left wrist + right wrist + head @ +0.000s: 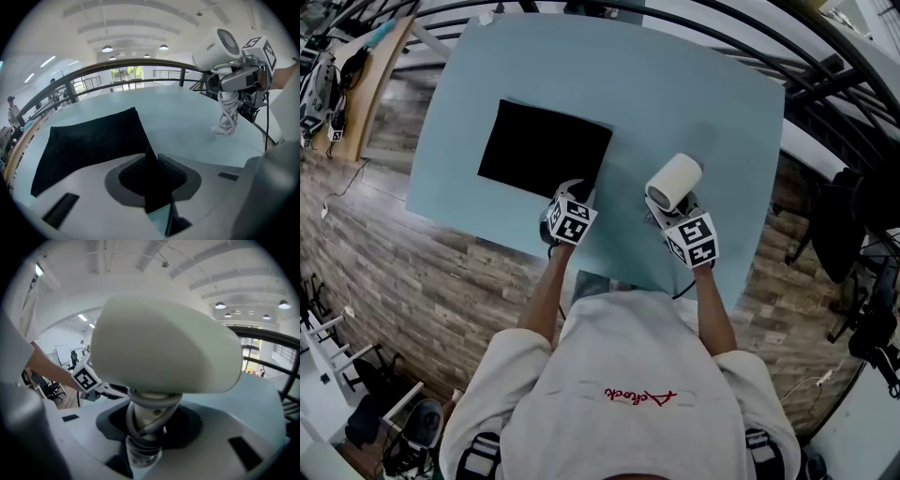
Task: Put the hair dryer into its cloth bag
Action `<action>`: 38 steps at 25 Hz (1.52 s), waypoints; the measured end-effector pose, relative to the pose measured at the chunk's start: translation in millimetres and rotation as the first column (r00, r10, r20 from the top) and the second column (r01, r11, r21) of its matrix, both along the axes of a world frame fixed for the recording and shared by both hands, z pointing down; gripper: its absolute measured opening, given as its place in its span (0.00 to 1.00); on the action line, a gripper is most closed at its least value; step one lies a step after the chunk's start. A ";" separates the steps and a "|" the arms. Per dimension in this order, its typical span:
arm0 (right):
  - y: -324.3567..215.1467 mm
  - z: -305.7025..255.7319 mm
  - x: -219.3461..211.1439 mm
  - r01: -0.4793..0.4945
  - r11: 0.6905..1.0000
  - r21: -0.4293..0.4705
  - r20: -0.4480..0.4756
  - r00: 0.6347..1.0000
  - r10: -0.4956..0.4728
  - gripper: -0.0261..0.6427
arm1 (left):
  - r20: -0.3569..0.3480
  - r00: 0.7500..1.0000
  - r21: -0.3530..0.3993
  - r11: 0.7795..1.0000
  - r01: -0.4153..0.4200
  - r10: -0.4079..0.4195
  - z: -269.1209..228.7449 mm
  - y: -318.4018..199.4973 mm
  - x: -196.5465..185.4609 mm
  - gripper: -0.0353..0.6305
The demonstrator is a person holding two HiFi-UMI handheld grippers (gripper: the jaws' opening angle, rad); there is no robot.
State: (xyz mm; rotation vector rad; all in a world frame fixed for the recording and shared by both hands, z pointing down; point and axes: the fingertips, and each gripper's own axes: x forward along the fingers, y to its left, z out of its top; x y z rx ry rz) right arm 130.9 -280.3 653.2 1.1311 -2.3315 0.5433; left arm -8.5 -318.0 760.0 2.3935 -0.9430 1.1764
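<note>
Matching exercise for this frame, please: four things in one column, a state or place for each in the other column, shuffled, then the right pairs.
Things:
1. cloth bag
2. hair dryer
3. left gripper
4. right gripper

States:
A. white, held up by its handle
B. closed on a corner of black cloth
C. black, lying on the table
D. closed on a white handle

Pairs: 1-C, 2-A, 3-B, 4-D

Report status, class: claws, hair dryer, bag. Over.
Left claw pinching cloth bag corner. Right claw gripping hair dryer handle, clear of bag. Nothing between them.
</note>
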 end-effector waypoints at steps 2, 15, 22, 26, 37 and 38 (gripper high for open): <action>0.2 -0.4 -1.1 0.004 1.000 0.000 0.004 1.000 -0.004 0.28 | -0.014 1.000 -0.023 1.000 0.015 -0.015 1.5 -0.7 -1.5 0.12; -2.7 8.9 -13.4 0.083 0.996 -0.032 -0.067 0.994 -0.085 0.28 | -0.183 0.971 0.001 0.987 0.159 -0.156 -42.8 -16.8 -18.8 0.07; -9.1 18.2 -39.9 0.190 0.977 -0.099 -0.174 0.963 -0.205 0.28 | -0.277 0.935 0.026 0.971 0.239 -0.223 -69.2 -22.6 -38.3 0.07; -10.2 29.3 -57.6 0.272 0.949 -0.157 -0.252 0.918 -0.305 0.28 | -0.302 0.926 0.018 0.970 0.243 -0.226 -71.0 -19.9 -39.3 0.07; -7.5 73.1 -101.2 0.425 0.812 -0.400 -0.354 0.745 -0.565 0.28 | -0.349 0.909 0.018 0.968 0.249 -0.227 -76.2 -19.4 -45.1 0.07; -7.7 77.6 -103.2 0.429 0.800 -0.420 -0.357 0.732 -0.580 0.28 | -0.352 0.908 0.019 0.968 0.249 -0.226 -77.1 -18.9 -44.9 0.07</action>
